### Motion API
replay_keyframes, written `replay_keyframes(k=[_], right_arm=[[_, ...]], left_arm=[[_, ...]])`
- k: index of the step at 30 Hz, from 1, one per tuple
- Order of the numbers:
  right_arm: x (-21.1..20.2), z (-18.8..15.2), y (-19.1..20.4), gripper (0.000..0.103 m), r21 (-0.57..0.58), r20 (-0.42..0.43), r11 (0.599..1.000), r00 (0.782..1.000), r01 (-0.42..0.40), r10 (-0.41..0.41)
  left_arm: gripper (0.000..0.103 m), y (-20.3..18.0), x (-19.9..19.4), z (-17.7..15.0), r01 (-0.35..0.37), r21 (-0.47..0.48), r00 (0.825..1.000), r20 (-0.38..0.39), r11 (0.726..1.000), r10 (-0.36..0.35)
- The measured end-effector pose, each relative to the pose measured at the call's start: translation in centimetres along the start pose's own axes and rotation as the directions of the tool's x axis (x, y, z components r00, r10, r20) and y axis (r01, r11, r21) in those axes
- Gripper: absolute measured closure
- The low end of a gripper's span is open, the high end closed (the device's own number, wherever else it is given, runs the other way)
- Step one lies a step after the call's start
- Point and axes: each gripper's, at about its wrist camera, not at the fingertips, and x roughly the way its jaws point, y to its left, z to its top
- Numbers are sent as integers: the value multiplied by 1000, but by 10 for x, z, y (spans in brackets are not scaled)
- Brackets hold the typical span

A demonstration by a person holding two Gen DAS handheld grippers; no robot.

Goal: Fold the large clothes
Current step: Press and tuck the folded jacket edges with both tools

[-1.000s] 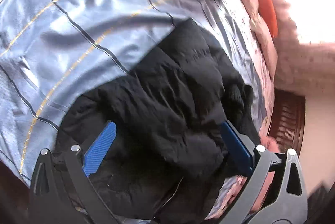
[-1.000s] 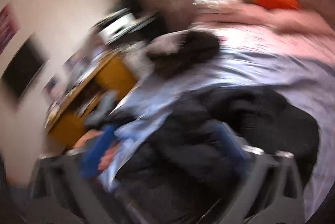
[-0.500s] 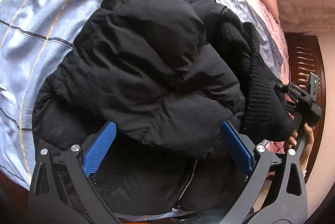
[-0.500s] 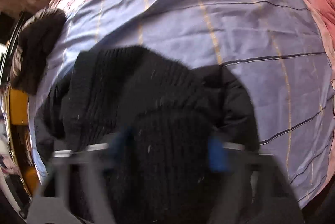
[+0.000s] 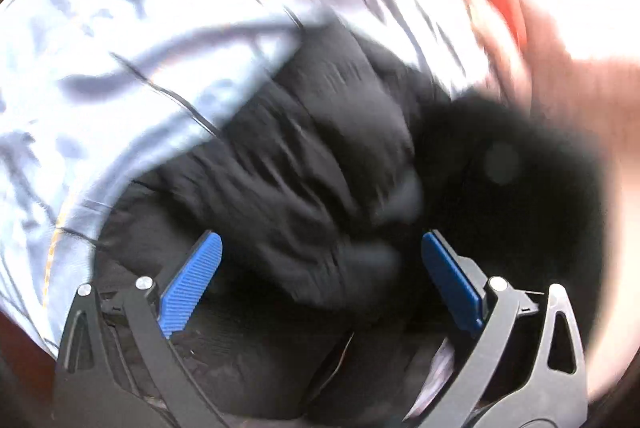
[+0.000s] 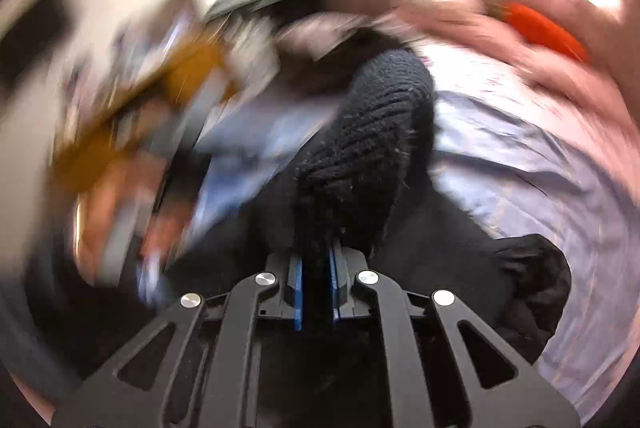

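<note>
- On the bed, over a pale blue sheet (image 5: 132,39) crossed with dark and gold lines, lay a black puffer jacket (image 5: 304,163) in a rumpled heap; the left wrist view was smeared with motion, so its folds could not be read closely.
- The left gripper (image 5: 320,268) hung just above the jacket with its blue pads (image 5: 192,284) spread wide, the padded cloth bulging up between them, and no grip could be seen.
- To the right of the jacket's body in that view sat a dark, fuzzy mass (image 5: 512,163), too blurred to name.
- The right gripper (image 6: 316,280) had its blue pads drawn close together, pinching a black ribbed-knit part of the garment (image 6: 372,147), which rose up and away from the jaws like a cuff or collar.
- Below and to the right of the knit piece more black fabric (image 6: 532,280) rested on the sheet (image 6: 520,155).
- At the far side of the bed lay pink bedding (image 6: 532,67) with an orange object (image 6: 548,31) on it.
- Off the bed's left edge, a yellow-brown piece of furniture (image 6: 132,131) showed only as streaks.
</note>
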Motion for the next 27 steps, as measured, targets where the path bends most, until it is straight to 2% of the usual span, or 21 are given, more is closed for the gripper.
replay_keyframes(k=[2, 3, 5, 6, 7, 8, 9, 11, 12, 13, 14, 15, 17, 19, 20, 21, 23, 24, 25, 26, 27], right_arm=[[27, -24, 37, 93, -89, -141, 996, 990, -26, 13], [36, -35, 42, 93, -84, -181, 995, 983, -52, 36], [34, -42, 28, 92, 8, -165, 995, 981, -102, 102], [26, -43, 3, 90, 113, -108, 985, 984, -131, 143], [19, -43, -15, 86, 185, -63, 971, 985, -148, 162], [9, -43, -41, 68, 284, 9, 949, 990, -140, 143], [2, -44, -57, 55, 343, 51, 932, 994, -113, 101], [-9, -45, -93, 54, 455, 136, 888, 991, -62, -1], [-10, -45, -104, 54, 489, 157, 870, 987, -65, -14], [-9, -45, -114, 54, 530, 192, 842, 981, -102, -2], [-7, -45, -120, 54, 559, 216, 819, 976, -130, 7], [-1, -45, -124, 54, 585, 225, 800, 974, -134, -1], [23, -45, -120, 54, 582, 157, 807, 988, -98, 6], [58, -49, -103, 54, 539, 17, 840, 998, -62, 63], [81, -57, -94, 54, 500, -87, 866, 993, -22, 75], [96, -68, -85, 54, 454, -162, 890, 985, 28, 52], [116, -90, -72, 54, 372, -241, 923, 970, 101, -9], [125, -101, -67, 53, 330, -265, 934, 963, 135, -46], [133, -107, -65, 53, 312, -280, 937, 958, 155, -66], [142, -112, -65, 52, 301, -302, 937, 950, 178, -83], [148, -114, -65, 51, 295, -313, 937, 945, 187, -90]], left_arm=[[2, 18, -27, 8, -31, -76, 991, 125, 997, 40], [2, 25, -42, 9, -34, -107, 981, 187, 994, 54], [2, 27, -58, 9, -18, -104, 967, 251, 994, 44], [2, 18, -62, 7, -13, -53, 966, 259, 999, 27], [2, 4, -61, 4, -9, 28, 968, 252, 1000, 2], [2, -8, -60, 0, -4, 95, 970, 242, 995, -20], [2, -29, -56, -8, 13, 200, 974, 221, 980, -58], [2, -70, -48, -34, 56, 405, 981, 149, 913, -126], [2, -91, -41, -49, 34, 501, 988, 113, 865, -104], [2, -106, -30, -62, -39, 569, 994, 106, 821, -26], [2, -112, -22, -69, -91, 589, 993, 115, 803, 28], [2, -112, -10, -74, -133, 590, 991, 105, 796, 87], [2, -98, 15, -73, -121, 542, 987, -21, 832, 158], [2, -64, 39, -75, -100, 464, 961, -184, 880, 206], [2, -54, 48, -79, -116, 450, 947, -218, 885, 234], [2, -40, 59, -86, -142, 454, 926, -253, 880, 280], [2, -21, 79, -100, -156, 468, 891, -314, 870, 328], [2, -12, 91, -107, -174, 481, 868, -337, 859, 364], [2, -4, 107, -115, -220, 511, 834, -343, 831, 432], [2, 0, 114, -118, -245, 526, 821, -335, 815, 463], [2, 0, 118, -121, -265, 538, 816, -317, 800, 484]])
